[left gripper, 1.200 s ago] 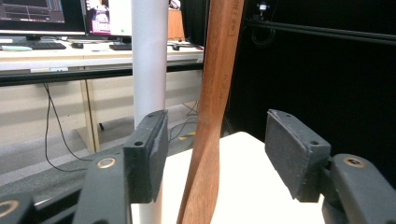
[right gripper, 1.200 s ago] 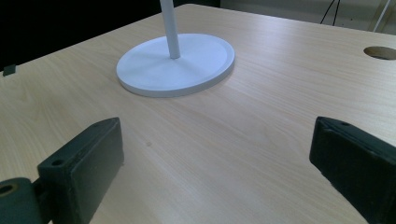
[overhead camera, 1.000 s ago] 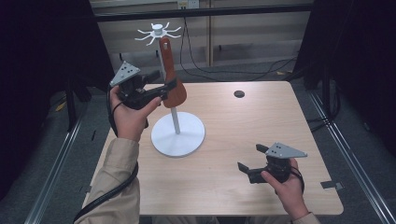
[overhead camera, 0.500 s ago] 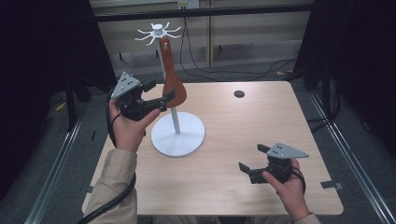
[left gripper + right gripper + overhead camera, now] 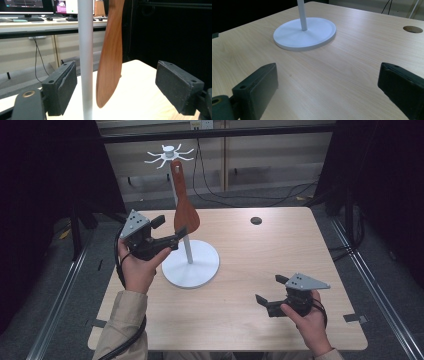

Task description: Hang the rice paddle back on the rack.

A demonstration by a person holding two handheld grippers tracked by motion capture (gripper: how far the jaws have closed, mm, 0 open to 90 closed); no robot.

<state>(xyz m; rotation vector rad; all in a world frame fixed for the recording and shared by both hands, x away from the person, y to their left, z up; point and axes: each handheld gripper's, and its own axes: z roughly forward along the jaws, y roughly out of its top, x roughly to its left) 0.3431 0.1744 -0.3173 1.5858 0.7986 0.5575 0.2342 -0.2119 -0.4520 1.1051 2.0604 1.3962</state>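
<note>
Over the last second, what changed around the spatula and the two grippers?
The left gripper opened its jaws, releasing the wooden spatula, and sank slightly; the spatula now hangs free from the white stand. The right gripper stayed open, low over the table.

From my remote seat I count one wooden spatula (image 5: 184,210), hanging just ahead of my left tool. I count one white stand (image 5: 190,265): one pole (image 5: 85,60), standing between that tool's jaws beside the spatula's blade, one round base (image 5: 305,33) ahead of my right tool, and one crown of hooks (image 5: 169,155) high above the left tool. I count two grippers: the left gripper (image 5: 170,237) and the right gripper (image 5: 270,292), each with two black jaws. One table (image 5: 260,260) lies under both tools, with one round cable hole (image 5: 256,220) far ahead of the right tool.
</note>
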